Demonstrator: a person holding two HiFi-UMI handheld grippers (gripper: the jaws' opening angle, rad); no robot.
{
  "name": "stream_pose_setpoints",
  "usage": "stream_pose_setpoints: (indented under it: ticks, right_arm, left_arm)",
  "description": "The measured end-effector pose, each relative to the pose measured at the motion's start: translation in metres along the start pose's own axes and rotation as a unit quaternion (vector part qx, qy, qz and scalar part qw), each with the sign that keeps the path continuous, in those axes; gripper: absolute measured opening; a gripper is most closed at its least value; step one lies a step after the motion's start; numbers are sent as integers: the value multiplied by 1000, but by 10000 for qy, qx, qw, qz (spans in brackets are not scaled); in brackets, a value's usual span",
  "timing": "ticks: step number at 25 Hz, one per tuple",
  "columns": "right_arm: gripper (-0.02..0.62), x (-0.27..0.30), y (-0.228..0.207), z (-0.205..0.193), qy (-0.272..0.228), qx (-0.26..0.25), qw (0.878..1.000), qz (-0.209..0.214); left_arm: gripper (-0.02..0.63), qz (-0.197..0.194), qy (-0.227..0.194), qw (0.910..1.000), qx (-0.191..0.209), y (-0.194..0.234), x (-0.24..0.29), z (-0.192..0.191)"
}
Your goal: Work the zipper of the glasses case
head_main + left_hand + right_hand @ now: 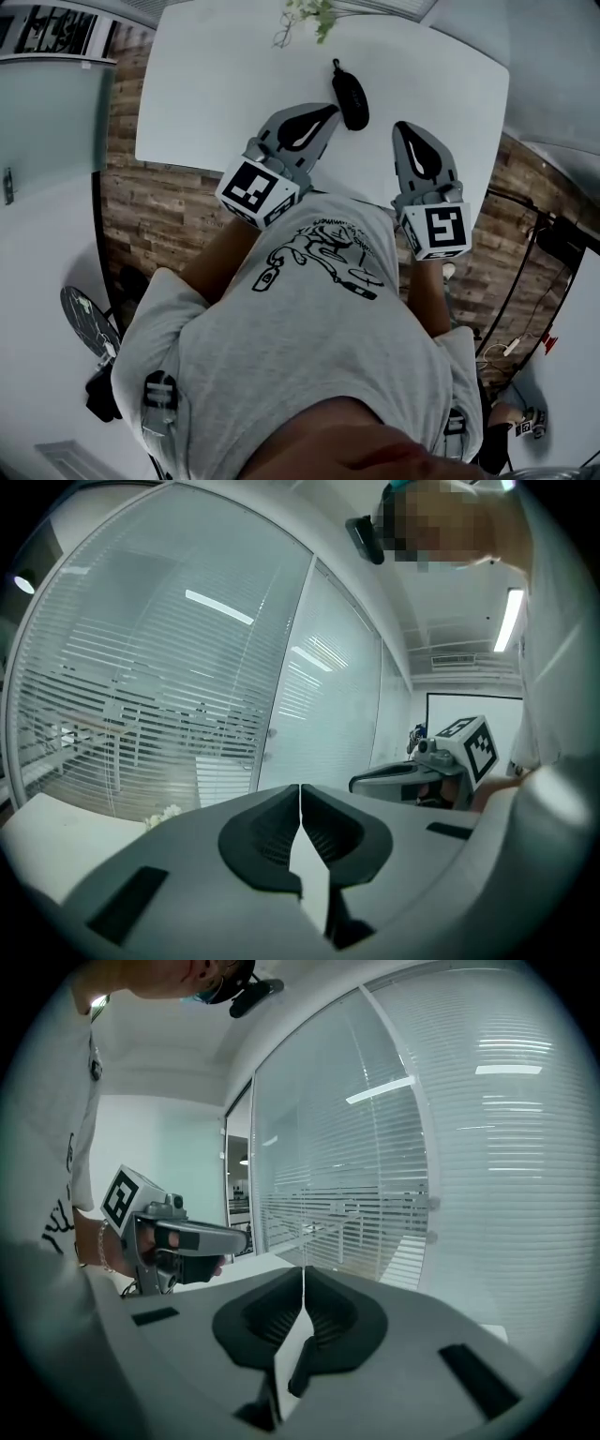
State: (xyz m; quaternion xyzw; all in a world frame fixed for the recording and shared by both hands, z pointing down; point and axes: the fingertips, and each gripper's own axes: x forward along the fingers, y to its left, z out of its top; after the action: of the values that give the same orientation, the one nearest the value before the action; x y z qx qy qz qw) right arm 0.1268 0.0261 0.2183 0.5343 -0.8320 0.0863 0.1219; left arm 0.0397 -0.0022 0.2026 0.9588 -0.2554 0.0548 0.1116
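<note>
My left hand-held gripper [330, 110] and right hand-held gripper [404, 127] are clenched empty; a careless nudge could skid the glasses case [353, 99].

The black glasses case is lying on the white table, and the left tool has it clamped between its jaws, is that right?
Not quite. The glasses case does lie on the white table, but the left tool holds nothing: the left gripper view shows its jaws closed together and empty.
</note>
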Motion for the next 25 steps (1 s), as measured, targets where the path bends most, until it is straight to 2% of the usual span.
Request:
stream_pose_setpoints:
  ticks: [13, 25]
  right_arm:
    - [11, -25, 1, 60, -442, -48, 9990, 4]
    - [9, -43, 12, 113, -931, -190, 9954, 83]
  left_arm:
    - [21, -145, -522, 9985, -28, -17, -9, 57]
    - [21, -392, -932, 9947, 162, -34, -18, 107]
